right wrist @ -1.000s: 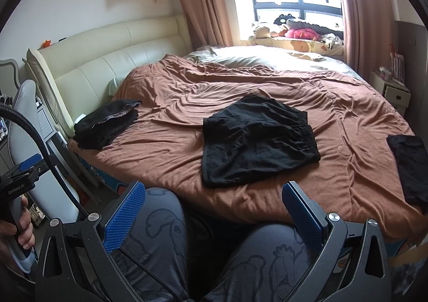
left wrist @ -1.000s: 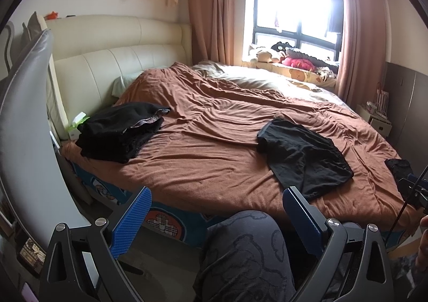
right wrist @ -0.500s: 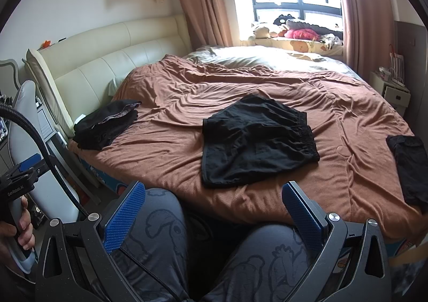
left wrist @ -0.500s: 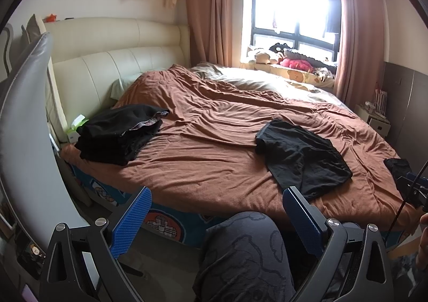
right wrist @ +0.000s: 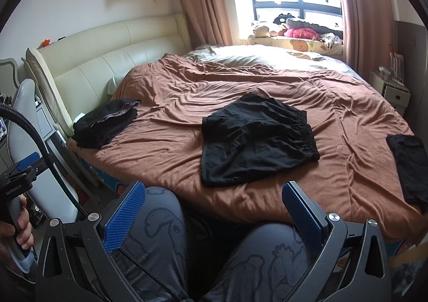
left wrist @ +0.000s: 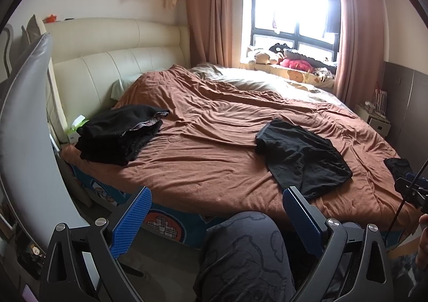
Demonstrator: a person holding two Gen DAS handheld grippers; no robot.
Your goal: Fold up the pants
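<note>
A pair of black shorts (right wrist: 256,138) lies spread on the brown bedcover (right wrist: 267,88), a little crumpled; it also shows in the left wrist view (left wrist: 299,155). My left gripper (left wrist: 216,219) is open and empty, held back from the bed above my knee. My right gripper (right wrist: 214,211) is open and empty, above my lap, short of the bed's near edge. A pile of black clothes (left wrist: 120,136) sits at the bed's left end, also in the right wrist view (right wrist: 107,122). Another black garment (right wrist: 409,165) lies at the right edge.
A cream headboard (left wrist: 107,69) stands at the left. A grey chair back (left wrist: 21,128) is close on the left. A window sill with soft toys (right wrist: 294,31) lies beyond the bed. A white nightstand (right wrist: 393,93) stands at the far right. My knees (right wrist: 165,235) fill the foreground.
The left wrist view has shifted slightly, so the bed sits a little lower and farther. The right gripper and the clothes have not moved.
</note>
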